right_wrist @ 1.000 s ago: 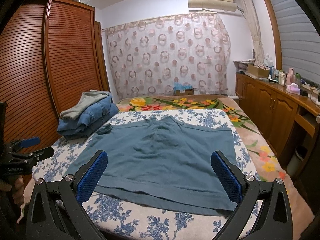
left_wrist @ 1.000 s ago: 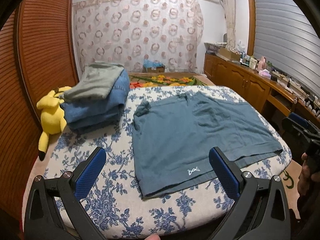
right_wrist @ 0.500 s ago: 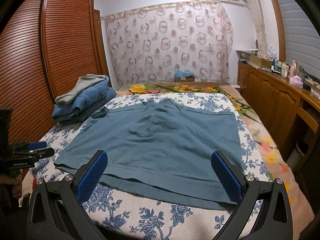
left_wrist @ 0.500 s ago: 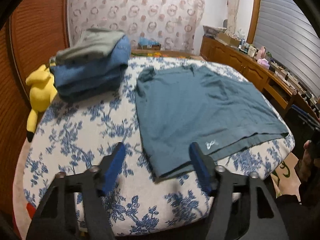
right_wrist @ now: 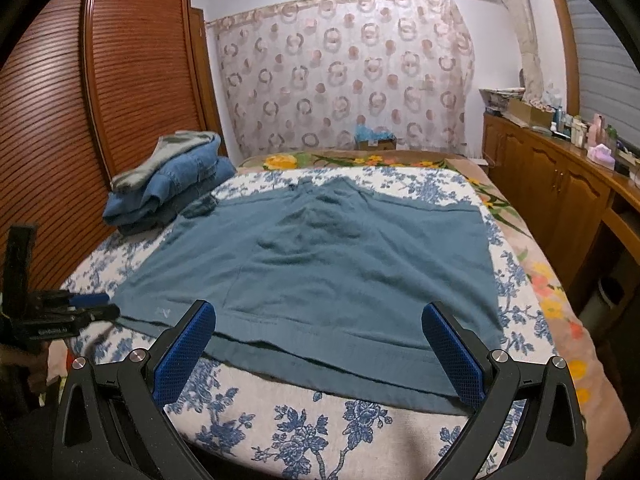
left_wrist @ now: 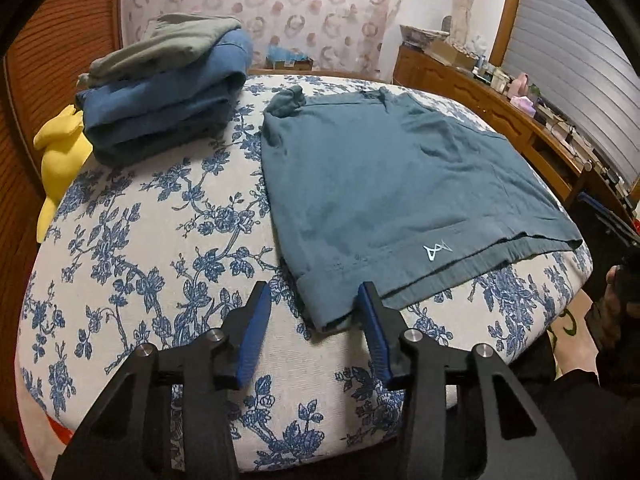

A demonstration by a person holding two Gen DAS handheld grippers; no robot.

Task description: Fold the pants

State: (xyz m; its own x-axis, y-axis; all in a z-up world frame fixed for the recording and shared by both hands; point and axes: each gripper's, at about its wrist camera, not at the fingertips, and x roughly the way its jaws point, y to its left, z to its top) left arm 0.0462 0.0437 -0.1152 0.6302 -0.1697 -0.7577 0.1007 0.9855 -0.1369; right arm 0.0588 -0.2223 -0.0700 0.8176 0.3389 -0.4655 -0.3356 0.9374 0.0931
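Observation:
Teal pants (left_wrist: 392, 184) lie flat on the floral bed, hem toward me; they also show in the right wrist view (right_wrist: 328, 264). My left gripper (left_wrist: 314, 310) hangs low over the near left hem corner, its jaws partly closed with a gap still between them, the corner lying between the blue pads (left_wrist: 256, 320). It also shows from the side in the right wrist view (right_wrist: 92, 306). My right gripper (right_wrist: 318, 340) is wide open above the near hem edge, holding nothing.
A stack of folded jeans and grey clothes (left_wrist: 168, 80) sits at the bed's far left. A yellow plush toy (left_wrist: 60, 156) lies beside it at the bed edge. A wooden cabinet (right_wrist: 560, 184) with clutter runs along the right wall.
My left gripper has dropped toward the pants' near left hem corner and its jaws have narrowed from wide open. My right gripper has moved slightly closer to the hem, still wide open.

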